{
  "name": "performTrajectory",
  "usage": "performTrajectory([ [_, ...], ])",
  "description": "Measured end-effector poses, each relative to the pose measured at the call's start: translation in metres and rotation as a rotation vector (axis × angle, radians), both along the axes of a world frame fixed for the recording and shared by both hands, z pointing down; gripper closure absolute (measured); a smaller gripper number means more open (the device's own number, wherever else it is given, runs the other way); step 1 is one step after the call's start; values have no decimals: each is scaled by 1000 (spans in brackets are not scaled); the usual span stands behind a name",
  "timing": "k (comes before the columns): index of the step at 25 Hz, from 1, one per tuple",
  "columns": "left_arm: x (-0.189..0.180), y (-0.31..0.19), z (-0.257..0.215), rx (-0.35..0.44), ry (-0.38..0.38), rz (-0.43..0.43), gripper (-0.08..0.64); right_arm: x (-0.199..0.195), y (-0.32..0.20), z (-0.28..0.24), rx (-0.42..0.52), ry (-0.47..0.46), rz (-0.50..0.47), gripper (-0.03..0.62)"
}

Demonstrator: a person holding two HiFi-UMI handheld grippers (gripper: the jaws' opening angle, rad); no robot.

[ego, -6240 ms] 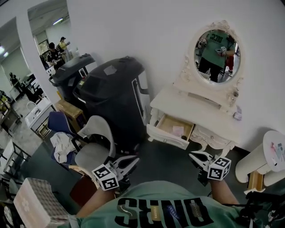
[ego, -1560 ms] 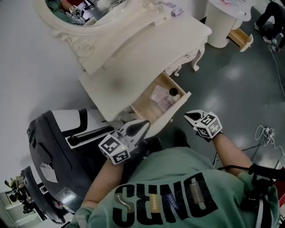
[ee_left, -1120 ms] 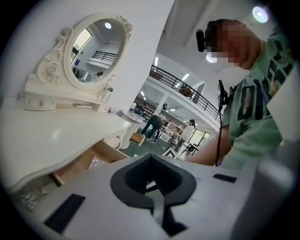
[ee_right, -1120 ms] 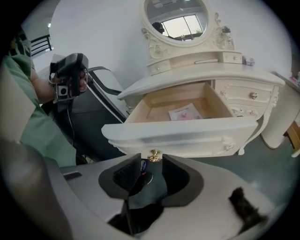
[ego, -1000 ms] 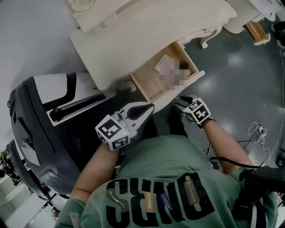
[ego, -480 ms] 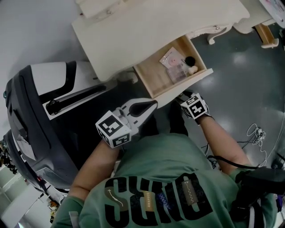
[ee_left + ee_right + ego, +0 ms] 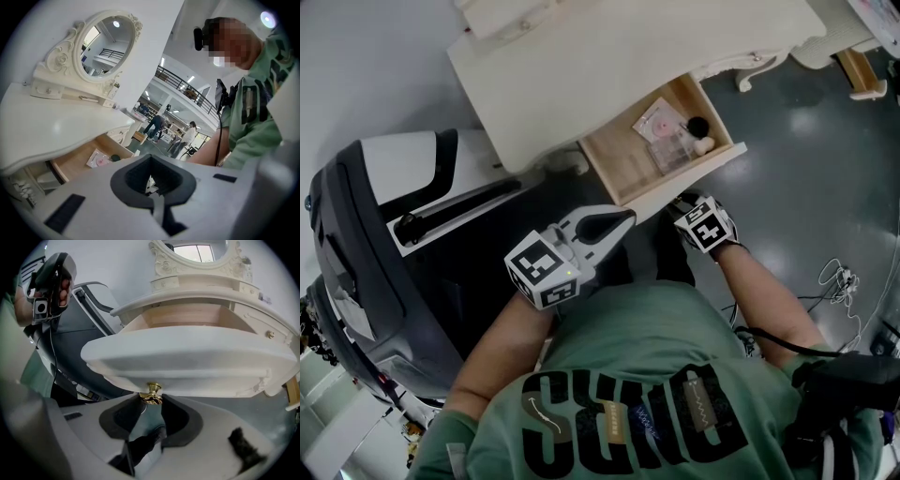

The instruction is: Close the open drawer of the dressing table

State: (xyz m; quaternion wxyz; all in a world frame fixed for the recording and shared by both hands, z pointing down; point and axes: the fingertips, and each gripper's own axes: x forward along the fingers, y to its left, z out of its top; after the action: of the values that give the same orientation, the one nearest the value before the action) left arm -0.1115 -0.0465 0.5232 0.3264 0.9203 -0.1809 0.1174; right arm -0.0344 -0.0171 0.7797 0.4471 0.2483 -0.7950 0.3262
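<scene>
right gripper (image 7: 682,203) jaws just closing, now pinching brass knob (image 7: 151,393) between them on drawer front (image 7: 187,357); push-in next. left gripper (image 7: 622,216) closed, empty.

1. The dressing table (image 7: 628,66) is cut off by the head view's far edge.
2. There, the drawer (image 7: 623,167) hides its knob (image 7: 151,391) behind its front.
3. The small items (image 7: 680,139) in the drawer are too small to name.
4. The dark bin (image 7: 366,253) runs off the left edge.
5. The right gripper view crops the mirror (image 7: 199,250) at its top.
</scene>
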Motion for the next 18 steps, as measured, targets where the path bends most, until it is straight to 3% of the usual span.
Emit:
performTrajectory([
  [18,-10,-18,6,-3,20,-29,552,-11,-23,1,4,1,-28,459],
])
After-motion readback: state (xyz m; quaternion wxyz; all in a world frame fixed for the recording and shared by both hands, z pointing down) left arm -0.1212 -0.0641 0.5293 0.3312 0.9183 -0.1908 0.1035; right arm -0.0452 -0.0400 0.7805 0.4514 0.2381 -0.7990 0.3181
